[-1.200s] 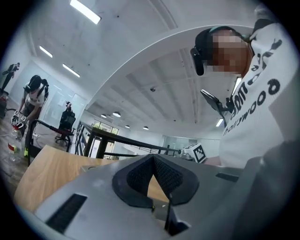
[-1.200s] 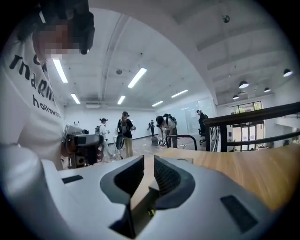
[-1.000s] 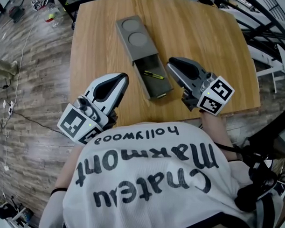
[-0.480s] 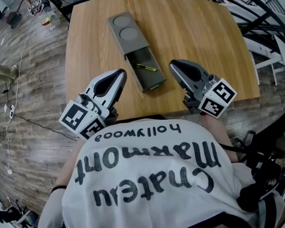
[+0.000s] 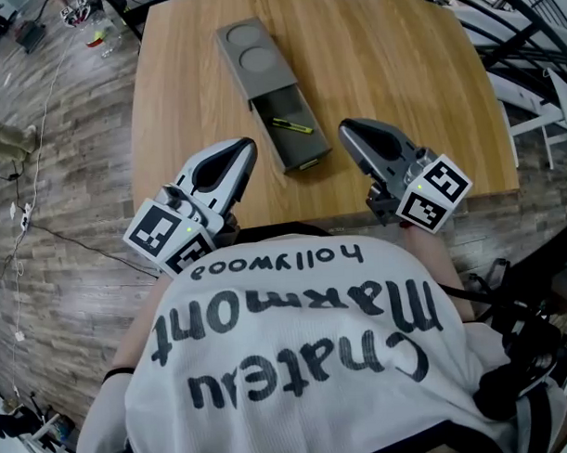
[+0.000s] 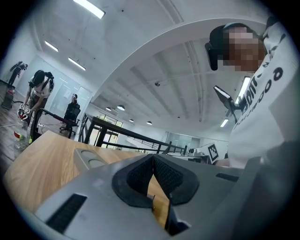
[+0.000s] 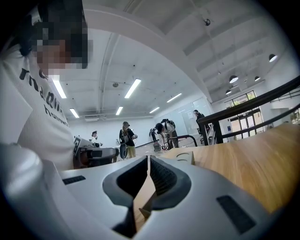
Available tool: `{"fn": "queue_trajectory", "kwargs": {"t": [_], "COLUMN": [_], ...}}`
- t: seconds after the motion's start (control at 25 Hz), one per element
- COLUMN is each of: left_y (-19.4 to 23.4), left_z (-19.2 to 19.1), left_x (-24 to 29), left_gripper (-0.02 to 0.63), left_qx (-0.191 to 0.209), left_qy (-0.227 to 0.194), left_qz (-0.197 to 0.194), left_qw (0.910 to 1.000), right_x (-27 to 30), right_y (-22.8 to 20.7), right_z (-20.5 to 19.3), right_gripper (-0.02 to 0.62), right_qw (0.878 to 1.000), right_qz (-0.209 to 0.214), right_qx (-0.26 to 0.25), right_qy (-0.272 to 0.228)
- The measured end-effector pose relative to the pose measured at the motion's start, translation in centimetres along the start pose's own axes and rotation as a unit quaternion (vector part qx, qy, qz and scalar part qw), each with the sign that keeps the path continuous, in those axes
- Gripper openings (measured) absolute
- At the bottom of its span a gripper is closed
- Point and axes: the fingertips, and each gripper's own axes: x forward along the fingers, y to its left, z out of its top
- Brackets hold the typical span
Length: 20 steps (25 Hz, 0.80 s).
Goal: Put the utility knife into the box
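Observation:
A long grey box (image 5: 260, 82) lies on the wooden table (image 5: 399, 68), its drawer pulled out toward me. The yellow-and-black utility knife (image 5: 290, 126) rests inside the open drawer (image 5: 290, 137). My left gripper (image 5: 245, 148) hovers at the table's near edge, left of the drawer, jaws shut and empty. My right gripper (image 5: 346, 128) sits right of the drawer, also shut with nothing held. The left gripper (image 6: 153, 157) shows its tips together in its own view, with the box (image 6: 91, 159) beyond. The right gripper (image 7: 148, 158) is closed the same way, the box (image 7: 185, 156) ahead.
The table's near edge runs just under both grippers. Wood floor with cables lies to the left (image 5: 39, 137); metal frames stand at the right (image 5: 529, 64). Several people (image 7: 126, 138) stand far off in the room.
The head view shifted slightly; both grippers stay near the table's front edge, shut. The knife remains in the drawer.

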Motion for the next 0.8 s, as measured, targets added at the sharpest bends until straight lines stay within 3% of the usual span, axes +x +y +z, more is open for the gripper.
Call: {"fn": "queue_trajectory", "kwargs": {"t": [0.8], "left_y": [0.25], "left_z": [-0.03], "left_x": [-0.46], "left_gripper": [0.006], "left_qx": [0.001], "left_qy": [-0.008], "left_qz": [0.011], "left_qw": [0.9999], "right_x": [0.39], "right_y": [0.1], "right_z": [-0.42], "right_gripper": [0.023], "right_qw": [1.0], "right_qz": [0.024], "right_qx": [0.001], "right_qy": [0.006]}}
